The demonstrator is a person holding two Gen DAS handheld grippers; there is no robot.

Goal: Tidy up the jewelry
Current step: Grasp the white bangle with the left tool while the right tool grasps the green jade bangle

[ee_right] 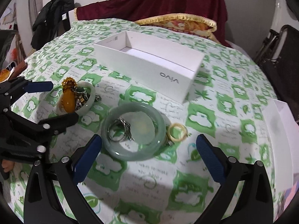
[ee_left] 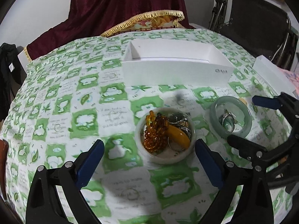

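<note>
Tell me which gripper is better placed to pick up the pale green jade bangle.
Probably the right gripper: it is open, with the pale green jade bangle straight ahead. The left gripper faces the bowl.

One brand mark is legible: "vivo", printed in grey on the near long side wall of the open white box (ee_right: 149, 63), toward its right end; it reads upside down in the right wrist view. In the left wrist view the same mark is blurred. The green-and-white tablecloth (ee_right: 214, 115) carries small lines of script in its white squares, too blurred to read.
</note>
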